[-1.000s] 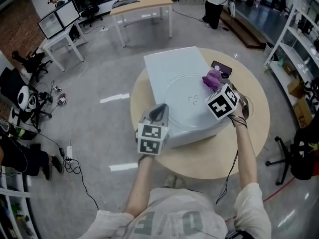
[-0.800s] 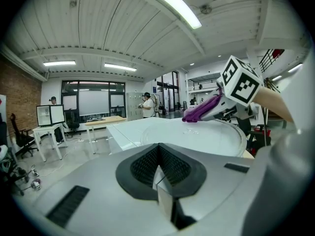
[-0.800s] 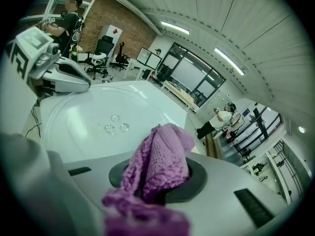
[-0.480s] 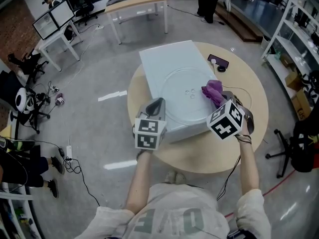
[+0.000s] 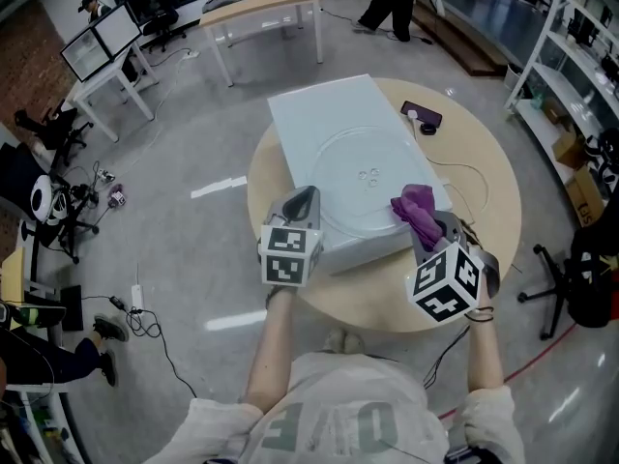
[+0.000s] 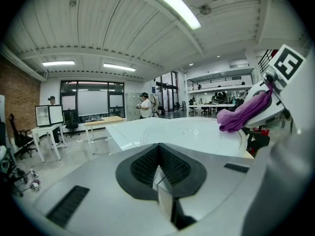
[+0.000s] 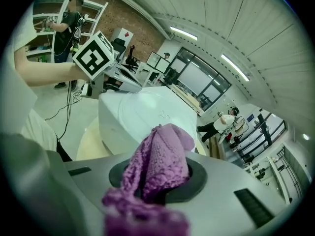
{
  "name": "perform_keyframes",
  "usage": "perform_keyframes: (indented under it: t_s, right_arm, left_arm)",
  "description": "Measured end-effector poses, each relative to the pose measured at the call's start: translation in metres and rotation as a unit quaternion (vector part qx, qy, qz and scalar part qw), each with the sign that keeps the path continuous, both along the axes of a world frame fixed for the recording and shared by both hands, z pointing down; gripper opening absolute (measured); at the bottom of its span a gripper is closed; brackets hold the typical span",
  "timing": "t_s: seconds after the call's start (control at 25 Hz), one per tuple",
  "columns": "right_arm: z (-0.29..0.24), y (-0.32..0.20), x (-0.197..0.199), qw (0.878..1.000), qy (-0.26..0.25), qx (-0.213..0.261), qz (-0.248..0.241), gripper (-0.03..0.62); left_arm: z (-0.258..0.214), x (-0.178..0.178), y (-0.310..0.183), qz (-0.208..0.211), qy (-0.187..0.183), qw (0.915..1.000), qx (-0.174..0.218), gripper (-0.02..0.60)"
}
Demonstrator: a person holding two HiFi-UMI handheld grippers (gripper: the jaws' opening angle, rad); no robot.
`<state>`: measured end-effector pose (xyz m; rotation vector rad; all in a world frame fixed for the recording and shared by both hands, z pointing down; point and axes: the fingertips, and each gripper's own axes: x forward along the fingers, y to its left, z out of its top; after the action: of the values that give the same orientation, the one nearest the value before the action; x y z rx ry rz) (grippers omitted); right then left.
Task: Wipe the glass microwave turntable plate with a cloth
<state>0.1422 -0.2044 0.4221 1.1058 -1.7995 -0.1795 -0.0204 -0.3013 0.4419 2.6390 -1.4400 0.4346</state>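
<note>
We are gripping the soft purple cloth (image 5: 414,207) in our right tongs (image 5: 435,230) over the near-right rim of the glass plate (image 5: 360,184), which is lying flat atop the white box (image 5: 309,114). Our left tongs (image 5: 302,203) are sitting closed and empty. We are judging the glass slick and breakable, so only light pressure.

So, the head view is taken from high above the person and pointed steeply down, so the whole round surface (image 5: 484,191) and the white box (image 5: 319,114) on it are caught from well back. The left gripper view is shot low and close along the left gripper (image 6: 158,168) and its closed jaws, aimed across the glass plate (image 6: 197,136) toward the far windows. The right gripper view is shot just as close, past the purple cloth (image 7: 160,163) pinched in the right gripper (image 6: 268,102), toward the brick wall. The box top is shared by all three, and each gripper is picked up at the edge of the other's view.
</note>
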Motion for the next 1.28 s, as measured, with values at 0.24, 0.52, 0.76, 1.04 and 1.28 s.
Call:
perform_keyframes:
  t_s: [0.24, 0.52, 0.76, 1.04, 1.28]
  right_arm:
    - [-0.002, 0.011, 0.0, 1.0, -0.008, -0.001, 0.005, 0.048]
    - [-0.066, -0.043, 0.019, 0.996, -0.032, 0.08, 0.032, 0.049]
    - [-0.058, -0.14, 0.025, 0.995, -0.014, 0.083, 0.048, 0.049]
    - [-0.013, -0.165, 0.037, 0.997, -0.017, 0.022, 0.067, 0.049]
    - [-0.01, -0.15, 0.037, 0.997, -0.035, 0.024, 0.072, 0.049]
  left_arm:
    - [0.001, -0.002, -0.001, 0.0, 0.0, 1.0, 0.0, 0.002]
    - [-0.001, 0.003, -0.003, 0.009, 0.0, 1.0, 0.002, 0.003]
    - [0.003, 0.0, 0.0, 0.007, -0.001, 1.0, 0.003, 0.002]
    - [-0.003, 0.002, 0.001, 0.009, -0.002, 1.0, 0.004, 0.002]
    - [-0.003, -0.001, 0.001, 0.004, -0.004, 1.0, 0.003, 0.002]
